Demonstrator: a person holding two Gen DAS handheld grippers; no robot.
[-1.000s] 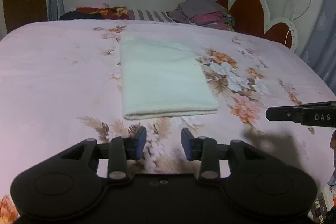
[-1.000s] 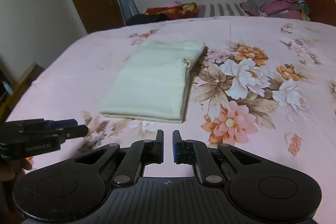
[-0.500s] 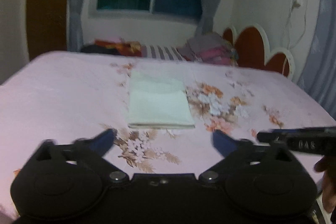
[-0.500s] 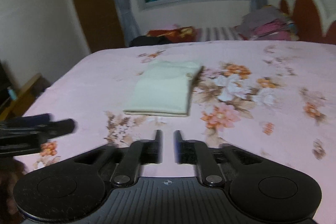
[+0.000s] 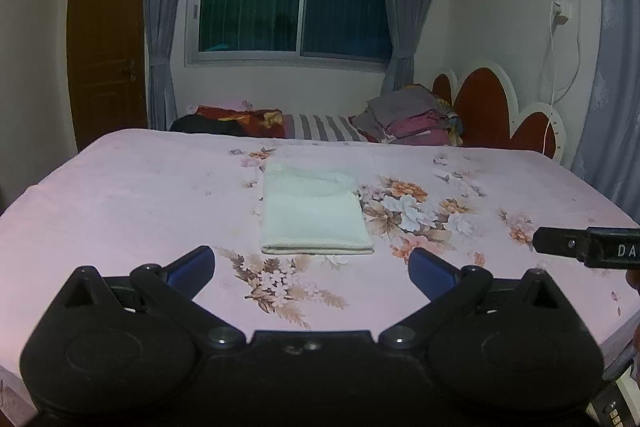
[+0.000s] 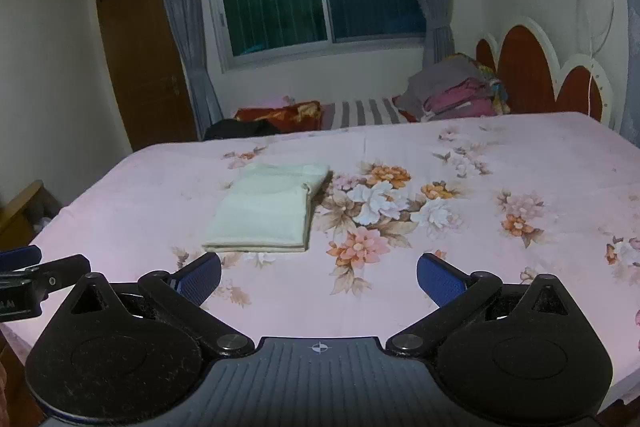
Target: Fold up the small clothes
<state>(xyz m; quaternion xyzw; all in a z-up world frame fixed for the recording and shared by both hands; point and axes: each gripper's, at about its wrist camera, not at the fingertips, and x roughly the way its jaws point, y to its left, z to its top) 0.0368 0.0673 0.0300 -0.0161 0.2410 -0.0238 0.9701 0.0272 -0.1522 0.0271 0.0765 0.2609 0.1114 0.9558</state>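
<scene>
The folded cloth (image 5: 314,215) lies flat on the bed (image 5: 120,195), well beyond both tongs, left (image 5: 312,267) and right (image 6: 319,277), spread wide and empty, the right just opened.

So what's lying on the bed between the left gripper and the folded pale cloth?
Only bare floral pink bedsheet. The left wrist view shows nothing between the left gripper and the folded pale cloth.

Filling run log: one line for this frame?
garment: folded, flat on bed | left gripper: open, empty | right gripper: open, empty, jaws just opened
</scene>
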